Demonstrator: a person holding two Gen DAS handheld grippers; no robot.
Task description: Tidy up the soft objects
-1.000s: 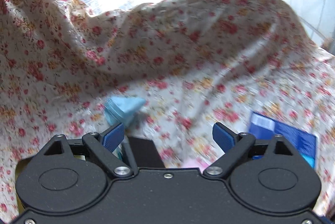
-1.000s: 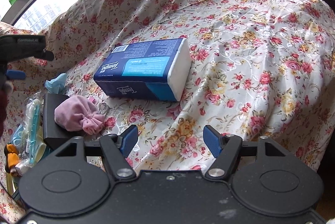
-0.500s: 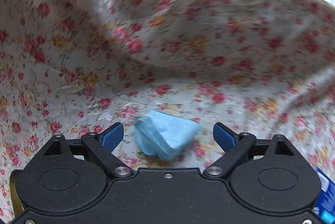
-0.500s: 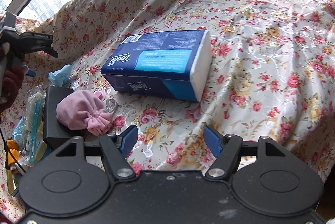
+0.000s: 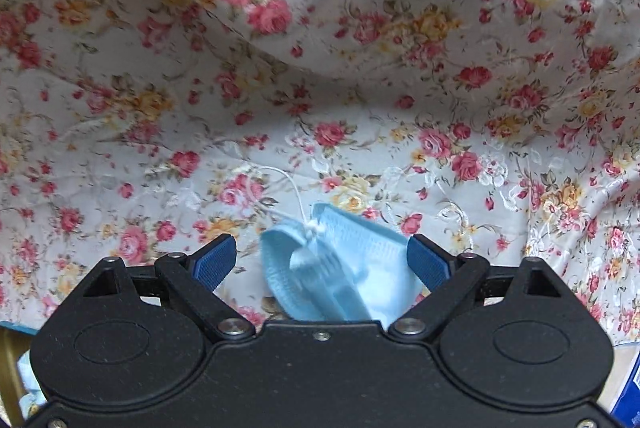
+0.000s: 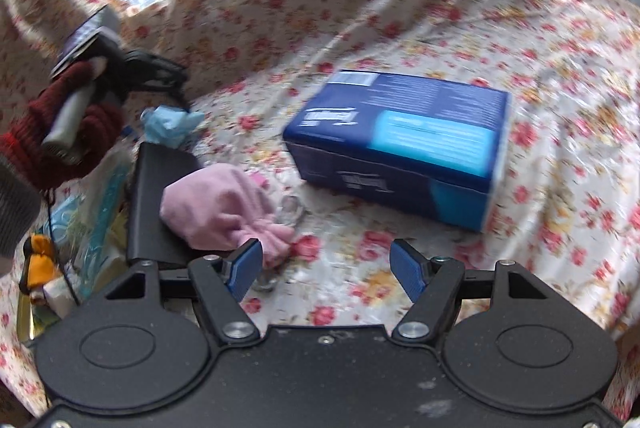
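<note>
A crumpled light-blue face mask (image 5: pixel 340 272) with a white ear loop lies on the floral cloth (image 5: pixel 320 67). My left gripper (image 5: pixel 322 260) is open, its blue pads on either side of the mask, the right pad close to it. In the right wrist view the mask (image 6: pixel 170 121) lies just under the left gripper (image 6: pixel 152 75). My right gripper (image 6: pixel 326 270) is open and empty, low over the cloth. A pink fabric pouch (image 6: pixel 224 207) lies just ahead of its left pad, partly on a black box (image 6: pixel 156 195). A blue tissue pack (image 6: pixel 404 143) lies ahead.
A gloved hand (image 6: pixel 60 139) holds the left gripper. At the left edge sit plastic-wrapped items (image 6: pixel 96 211) and a small orange toy (image 6: pixel 38 260). A small clear object (image 6: pixel 294 209) lies beside the pouch. The cloth rises into humps behind and to the right.
My left gripper has moved down and forward, so the mask now sits between its open pads. My right gripper has shifted left toward the pink pouch; the tissue pack now appears farther right.
</note>
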